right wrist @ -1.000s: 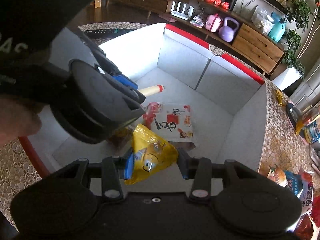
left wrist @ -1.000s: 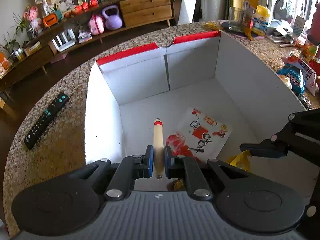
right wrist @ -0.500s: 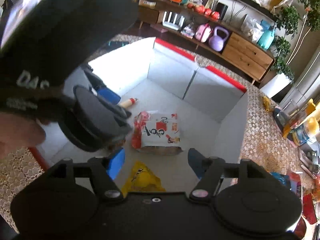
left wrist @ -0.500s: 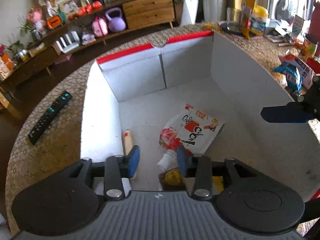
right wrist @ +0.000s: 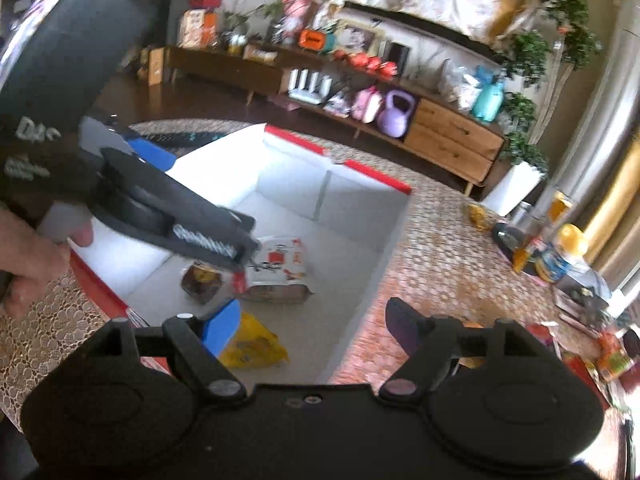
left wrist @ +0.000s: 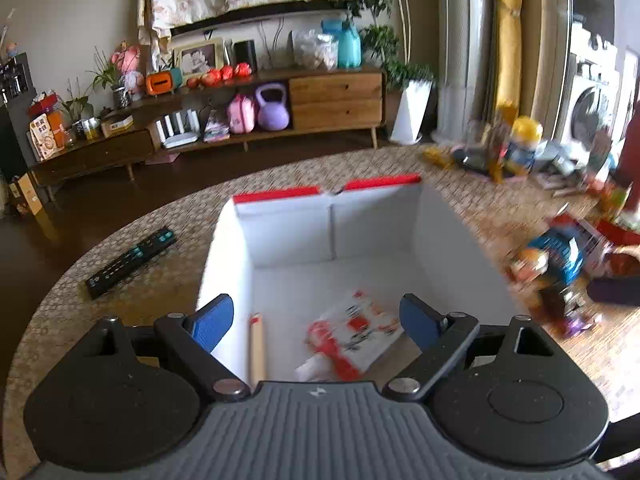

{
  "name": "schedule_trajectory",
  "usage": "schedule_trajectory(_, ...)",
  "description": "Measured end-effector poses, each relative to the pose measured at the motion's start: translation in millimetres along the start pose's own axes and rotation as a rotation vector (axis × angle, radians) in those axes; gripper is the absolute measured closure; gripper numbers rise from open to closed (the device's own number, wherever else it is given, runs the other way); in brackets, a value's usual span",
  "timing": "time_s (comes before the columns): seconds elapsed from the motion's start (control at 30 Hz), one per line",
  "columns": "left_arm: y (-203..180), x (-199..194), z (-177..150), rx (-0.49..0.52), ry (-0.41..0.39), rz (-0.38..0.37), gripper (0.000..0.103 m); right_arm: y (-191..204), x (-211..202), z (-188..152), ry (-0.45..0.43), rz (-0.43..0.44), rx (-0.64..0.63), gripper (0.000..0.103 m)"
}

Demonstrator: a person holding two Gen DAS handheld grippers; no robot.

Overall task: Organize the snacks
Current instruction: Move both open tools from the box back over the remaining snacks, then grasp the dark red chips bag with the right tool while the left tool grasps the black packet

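Note:
A white box with a red rim (left wrist: 288,236) (right wrist: 352,196) stands on the round table. Inside lie a tan snack stick (left wrist: 257,346) by the left wall, a white-and-red packet (left wrist: 352,334) (right wrist: 280,264), a dark round snack (right wrist: 202,280) and a yellow packet (right wrist: 252,346). My left gripper (left wrist: 314,320) is open and empty above the box's near edge. My right gripper (right wrist: 312,332) is open and empty above the box's right wall. The left gripper's body (right wrist: 172,216) shows in the right wrist view.
A black remote (left wrist: 130,258) lies on the table left of the box. Loose snack packets (left wrist: 556,256) lie to the right of it. Bottles and clutter (right wrist: 556,252) stand at the table's far right. A wooden sideboard (left wrist: 240,120) lines the wall behind.
My left gripper let go of the tan stick, which now lies by the box's left wall. My right gripper let go of the yellow packet. Both opened wide and rose away from the box.

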State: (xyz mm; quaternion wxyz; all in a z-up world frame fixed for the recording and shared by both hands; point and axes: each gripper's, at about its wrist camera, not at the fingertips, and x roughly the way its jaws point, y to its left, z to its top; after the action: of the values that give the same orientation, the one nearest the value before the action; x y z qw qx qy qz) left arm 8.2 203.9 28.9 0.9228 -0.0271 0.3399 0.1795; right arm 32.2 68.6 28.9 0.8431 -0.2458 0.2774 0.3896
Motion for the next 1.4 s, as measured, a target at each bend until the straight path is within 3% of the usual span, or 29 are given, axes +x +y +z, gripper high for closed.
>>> schedule_trajectory(0.2,-29.2,-11.1,4.4,-0.005,-0.051,-0.07,0.012,-39.4,-22.5,-23.7,-0.034,-0.056,0.118,0.022)
schedule_trajectory(0.53,-87.0,-11.9,1.7,0.03,-0.059,-0.183,0.012,-99.0,-46.6,-74.1,-0.071,-0.155,0.308,0.02)
schedule_trajectory(1.07,-172.1,3.5,5.8,0.136,-0.027,-0.282,0.012,-161.1,-48.0,-143.4,-0.017,-0.272,0.459,0.019)
schedule_trajectory(1.4,-223.0,36.5,0.8,0.187,0.046,-0.298,0.012,-196.9,-41.2,-169.3,-0.002,-0.319,0.51,0.019)
